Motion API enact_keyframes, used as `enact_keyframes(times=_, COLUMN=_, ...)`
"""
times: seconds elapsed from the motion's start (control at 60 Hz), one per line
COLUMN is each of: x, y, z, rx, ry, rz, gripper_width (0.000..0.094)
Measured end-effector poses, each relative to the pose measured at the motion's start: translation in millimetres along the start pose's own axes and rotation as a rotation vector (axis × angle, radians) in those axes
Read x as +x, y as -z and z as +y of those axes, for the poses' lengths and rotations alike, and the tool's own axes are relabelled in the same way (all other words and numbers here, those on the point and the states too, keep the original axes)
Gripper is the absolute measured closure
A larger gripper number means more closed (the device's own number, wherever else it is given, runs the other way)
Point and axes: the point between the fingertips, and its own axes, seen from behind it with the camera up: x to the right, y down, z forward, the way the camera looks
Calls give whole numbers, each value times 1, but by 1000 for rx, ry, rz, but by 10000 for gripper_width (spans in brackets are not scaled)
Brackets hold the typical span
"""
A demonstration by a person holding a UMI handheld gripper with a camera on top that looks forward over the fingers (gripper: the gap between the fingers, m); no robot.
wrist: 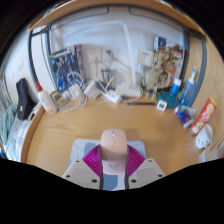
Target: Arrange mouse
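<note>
**A:** What is sitting closest to the camera?

**B:** The gripper [113, 172] is reaching forward, and a pale pink mouse [114, 147] is sitting between its two fingers. The purple pads [97, 163] are pressing in on both flanks, so the jaws are holding the mouse at a narrow width. A grey mat [84, 151] is lying just under and behind it on the wooden table [60, 130].

**A:** How is the mouse likely to handle?

**B:** I am judging it to be light and rigid, with a smooth, curved shell that could slip. Gripping the flat sides near the middle looks safest.

**A:** And farther away?

**B:** Bottles [185, 95] are crowding the table's right edge, a white bottle [46, 99] is standing on the left, and cables and small clutter are piling up against the far wall.
</note>
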Motion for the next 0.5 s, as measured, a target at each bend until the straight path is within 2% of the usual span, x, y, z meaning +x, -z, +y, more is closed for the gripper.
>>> enact_keyframes(times=0.1, x=-12, y=-26, z=51, rx=-102, ry=-17, rz=-14, gripper_width=657)
enact_keyframes(times=0.217, x=-16, y=-36, z=84, rx=-159, ry=-17, rz=-16, gripper_width=641)
enact_keyframes(times=0.4, x=-15, y=-37, z=87, rx=-162, ry=-9, rz=12, gripper_width=548)
enact_keyframes(times=0.5, x=-16, y=-36, z=93, rx=-203, ry=-33, rz=11, gripper_width=476)
